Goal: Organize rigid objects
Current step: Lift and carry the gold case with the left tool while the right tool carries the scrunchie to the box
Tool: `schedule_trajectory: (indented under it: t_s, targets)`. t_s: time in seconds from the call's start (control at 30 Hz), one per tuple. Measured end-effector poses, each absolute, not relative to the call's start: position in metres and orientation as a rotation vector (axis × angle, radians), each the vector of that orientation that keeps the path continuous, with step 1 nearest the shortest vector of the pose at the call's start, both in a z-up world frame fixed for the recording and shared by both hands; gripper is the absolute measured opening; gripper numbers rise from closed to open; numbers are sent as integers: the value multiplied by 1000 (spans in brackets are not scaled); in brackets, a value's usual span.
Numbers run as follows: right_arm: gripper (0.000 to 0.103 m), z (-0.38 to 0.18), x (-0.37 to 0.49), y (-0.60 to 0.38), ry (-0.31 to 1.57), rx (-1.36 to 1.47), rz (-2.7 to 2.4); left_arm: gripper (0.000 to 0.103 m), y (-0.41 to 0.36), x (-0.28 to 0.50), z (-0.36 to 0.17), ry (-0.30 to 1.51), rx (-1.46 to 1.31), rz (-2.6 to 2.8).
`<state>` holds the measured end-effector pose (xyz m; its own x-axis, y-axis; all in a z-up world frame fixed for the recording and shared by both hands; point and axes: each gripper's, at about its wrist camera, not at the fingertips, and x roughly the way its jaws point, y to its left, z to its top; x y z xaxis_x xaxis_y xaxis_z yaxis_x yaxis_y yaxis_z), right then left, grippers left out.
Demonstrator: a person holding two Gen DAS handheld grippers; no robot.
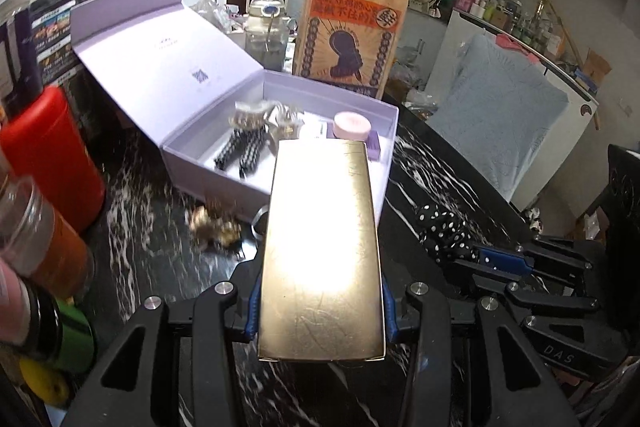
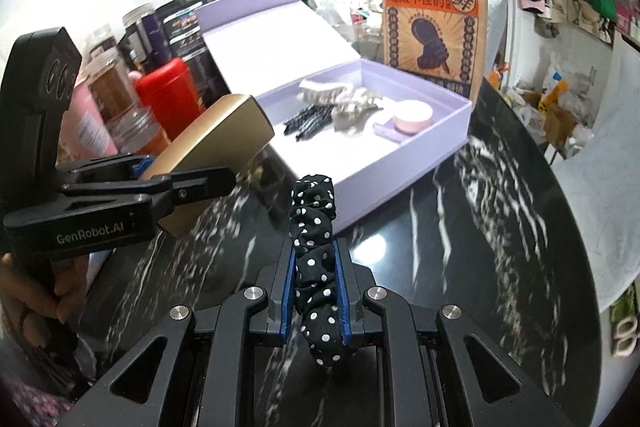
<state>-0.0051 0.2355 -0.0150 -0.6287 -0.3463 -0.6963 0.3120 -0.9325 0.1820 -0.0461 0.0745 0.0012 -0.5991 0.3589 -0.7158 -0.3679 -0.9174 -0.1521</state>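
Left wrist view: left gripper (image 1: 320, 311) fingers clamp a smooth, glossy gold case (image 1: 322, 247), its tip overlapping the lilac box (image 1: 280, 131) at 12 o'clock. Slick metal could slip.

Right wrist view: right gripper (image 2: 316, 291) fingers pinch a soft dotted scrunchie (image 2: 316, 255); box at 1 o'clock on the marbled bench (image 2: 460, 247). Hands could collide.

One purple box (image 2: 424, 147), one gold case (image 1: 322, 251), one dotted scrunchie (image 2: 316, 259), one pink jar (image 2: 413, 117), one red bottle (image 2: 170, 95), one brown paper bag (image 2: 434, 19)
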Motion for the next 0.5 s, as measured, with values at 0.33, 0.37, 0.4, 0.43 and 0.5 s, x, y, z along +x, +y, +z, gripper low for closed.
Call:
schedule_trajectory:
  t_s: [0.33,0.37,0.4,0.43,0.5]
  targets:
    - [17,2,-50,245,-99,1089,-2544,44,76,-93,23,-12,-1066,2542]
    - [17,5,-53,245,-99,1083,-2547,44,77,-97,25,-13,-1062,2544]
    - [17,8,-58,246,-96,1073,-2552,44,77,-102,26,-13,-1058,2546]
    - [17,10,-61,248,-95,1066,-2557,44,78,-106,28,-11,-1056,2548]
    - [17,15,-69,249,-91,1046,-2567,44,80,-115,31,-10,-1045,2551]
